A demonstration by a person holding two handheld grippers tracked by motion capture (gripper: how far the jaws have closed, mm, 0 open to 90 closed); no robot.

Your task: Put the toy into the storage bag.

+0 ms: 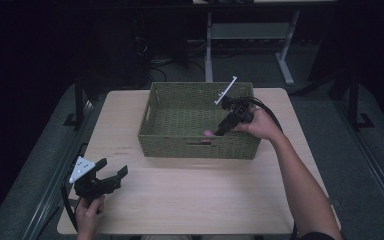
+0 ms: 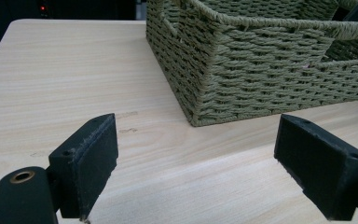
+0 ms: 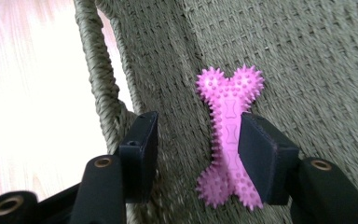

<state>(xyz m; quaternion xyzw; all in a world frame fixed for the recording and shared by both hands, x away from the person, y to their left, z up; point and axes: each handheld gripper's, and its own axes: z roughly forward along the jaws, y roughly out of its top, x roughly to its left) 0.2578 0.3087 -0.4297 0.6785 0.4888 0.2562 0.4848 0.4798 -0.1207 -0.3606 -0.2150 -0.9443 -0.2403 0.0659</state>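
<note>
A pink spiky bone-shaped toy [image 3: 228,116] lies inside the green woven basket [image 1: 197,147], close to its front wall. In the high view the toy [image 1: 208,133] shows as a small pink spot at the tip of my right gripper [image 1: 219,131]. That right gripper [image 3: 198,133] reaches down into the basket with its jaws apart. The toy rests against the right jaw, with a gap to the left jaw. My left gripper [image 1: 112,167] hovers open and empty over the table's front left corner. In its own view the left gripper [image 2: 198,140] faces the basket's [image 2: 261,79] near corner.
The light wooden table [image 1: 190,195] carries the basket at its far middle. A white plate [image 1: 226,90] on the right gripper sticks up over the basket's back rim. A handle slot [image 1: 200,143] opens in the basket's front wall. Dark floor and desk legs lie beyond.
</note>
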